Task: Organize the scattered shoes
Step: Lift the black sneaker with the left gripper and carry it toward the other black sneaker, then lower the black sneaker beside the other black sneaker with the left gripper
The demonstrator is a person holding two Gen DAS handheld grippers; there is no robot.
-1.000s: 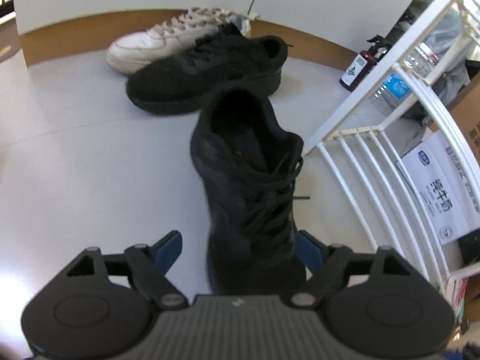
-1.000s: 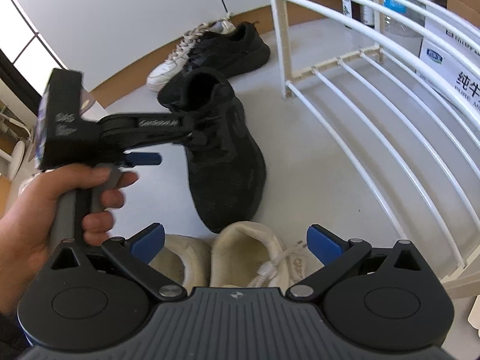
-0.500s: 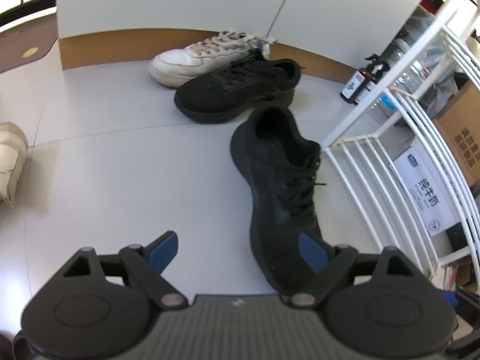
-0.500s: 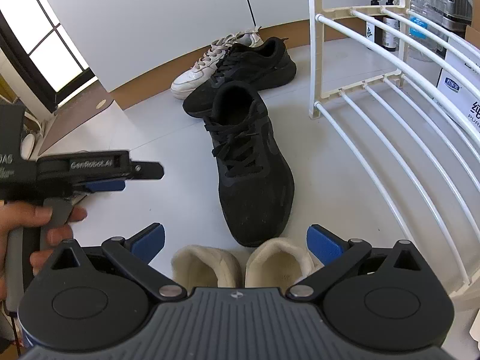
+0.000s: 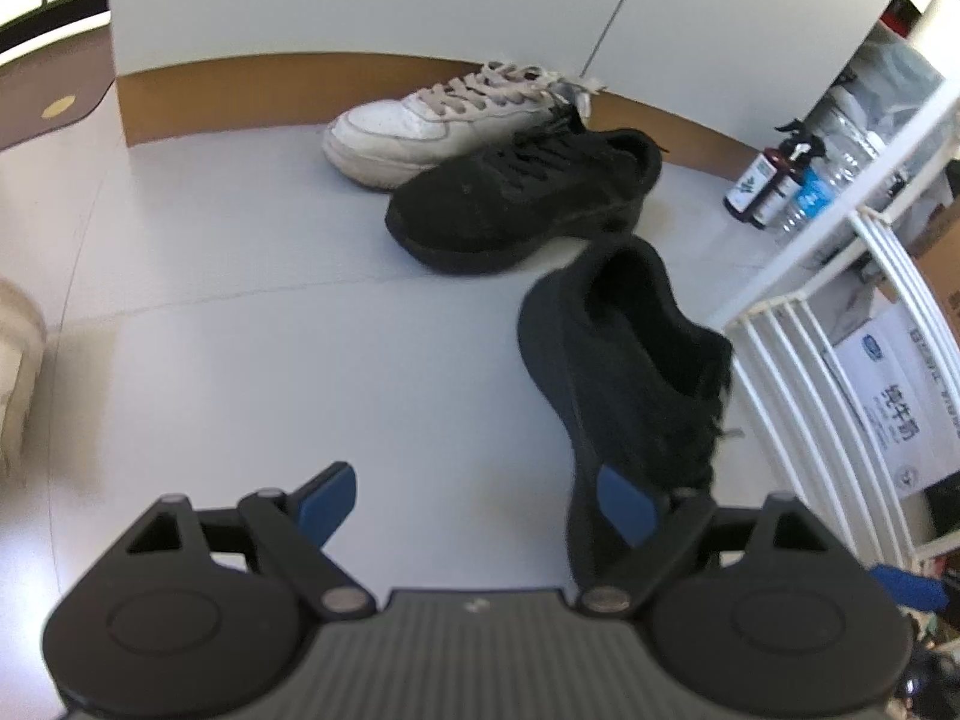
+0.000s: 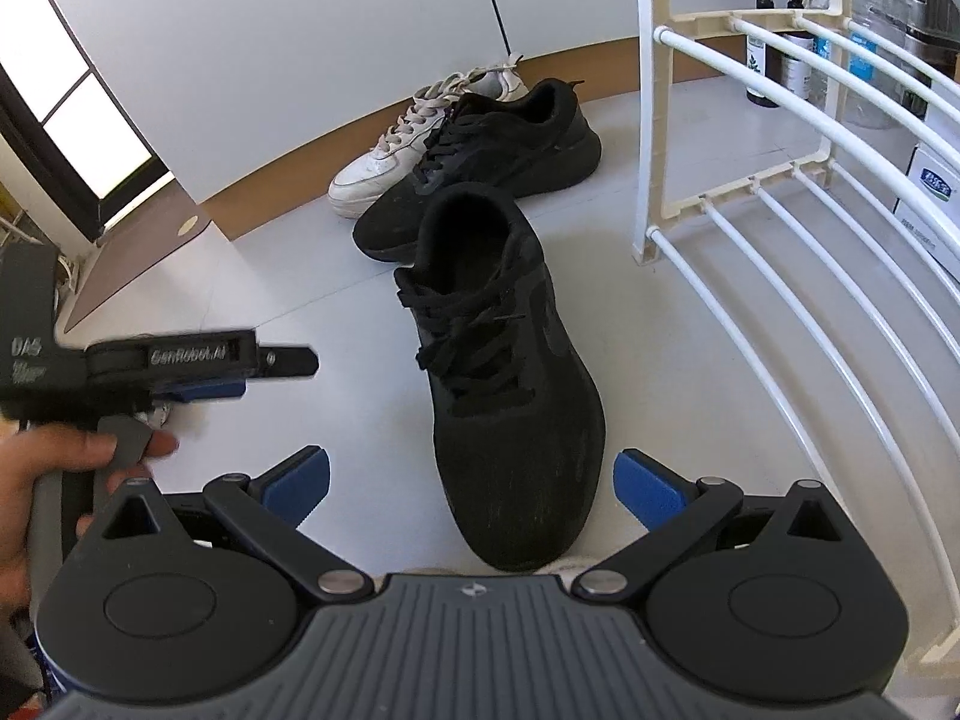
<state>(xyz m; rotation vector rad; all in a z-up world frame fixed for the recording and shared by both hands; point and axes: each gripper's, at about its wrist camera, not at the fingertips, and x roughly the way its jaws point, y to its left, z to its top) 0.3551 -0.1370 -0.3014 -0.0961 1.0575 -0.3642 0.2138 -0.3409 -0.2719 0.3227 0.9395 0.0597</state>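
A black sneaker [image 6: 504,372] lies on the pale floor with its toe toward me, between the open fingers of my right gripper [image 6: 474,486]. Nothing is gripped. Behind it lie a second black sneaker [image 6: 498,150] and a white lace-up sneaker [image 6: 408,156], side by side near the wall. My left gripper [image 5: 477,504] is open and empty, to the left of the near black sneaker [image 5: 630,372]. In the right wrist view a hand [image 6: 60,462] holds the left gripper [image 6: 198,360] at the left. The white sneaker [image 5: 438,120] and far black sneaker [image 5: 528,204] sit ahead.
A white wire shoe rack [image 6: 780,192] stands at the right, with its lowest bars near the floor [image 5: 840,300]. Bottles [image 5: 762,186] and a printed box [image 5: 894,408] stand behind it. A cream shoe [image 5: 18,360] lies at the far left.
My left gripper has drawn back and to the left, off the near black sneaker. My right gripper has moved forward over the cream shoes, bringing the black sneaker's toe between its fingers.
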